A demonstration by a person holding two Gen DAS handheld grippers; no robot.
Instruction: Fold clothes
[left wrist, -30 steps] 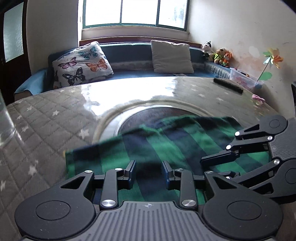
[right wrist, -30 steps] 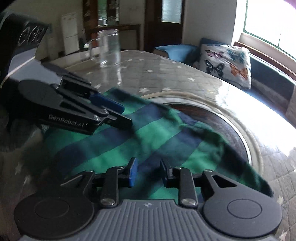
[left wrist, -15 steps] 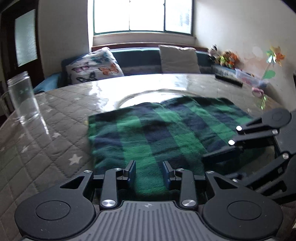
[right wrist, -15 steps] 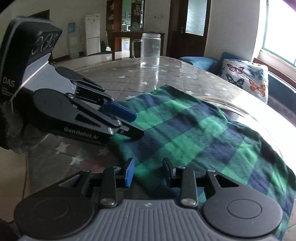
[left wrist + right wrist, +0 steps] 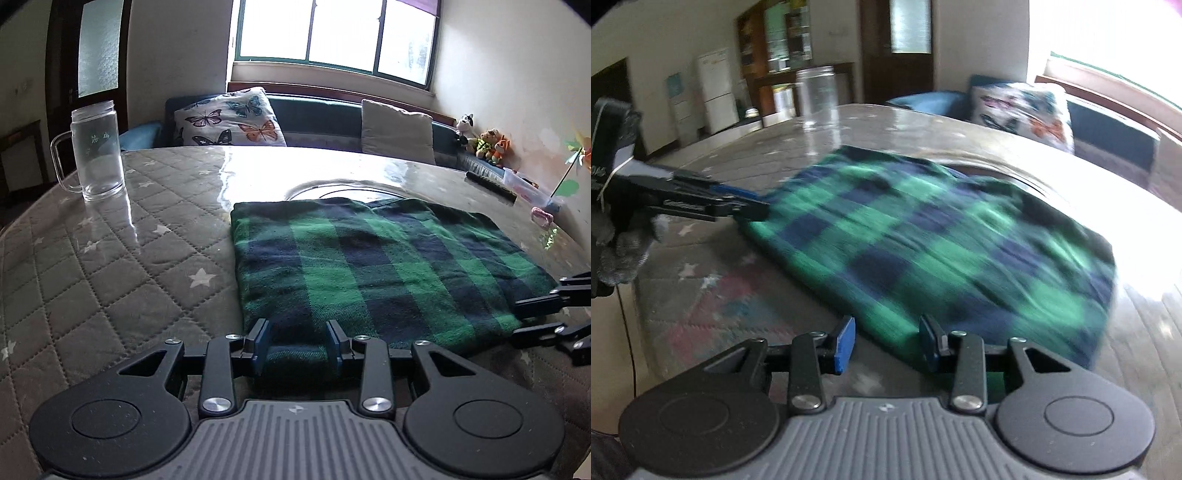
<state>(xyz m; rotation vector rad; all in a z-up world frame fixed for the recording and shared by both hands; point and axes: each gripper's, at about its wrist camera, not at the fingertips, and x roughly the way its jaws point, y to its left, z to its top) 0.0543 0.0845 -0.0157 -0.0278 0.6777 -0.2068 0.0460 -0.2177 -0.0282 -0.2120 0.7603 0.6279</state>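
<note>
1. The green and navy checked cloth lies on the quilted, star-printed table cover, near the front edge of the table. It forms a flat, roughly rectangular bundle.
2. At the far edge a second layer shows as an offset line, so I judge it to be doubled over at least once. How many layers there are I cannot tell.
3. The left gripper sits at the near-left corner of the cloth. Its jaws stand well apart, with the near hem between them but not pinched. It holds nothing.
4. The right gripper is at the near-right corner, jaws likewise wide apart, with the cloth edge just at the right finger and no grip on it. The right wrist view is motion-blurred, so fine contact is uncertain.
5. A glass mug stands far left on the table, well apart from the cloth. A dark remote lies far right.
6. Progress: the cloth lies folded, with fairly straight edges. This fits either a finished fold just let go or a pause ahead of one more halving. The pictures do not settle which.
</note>
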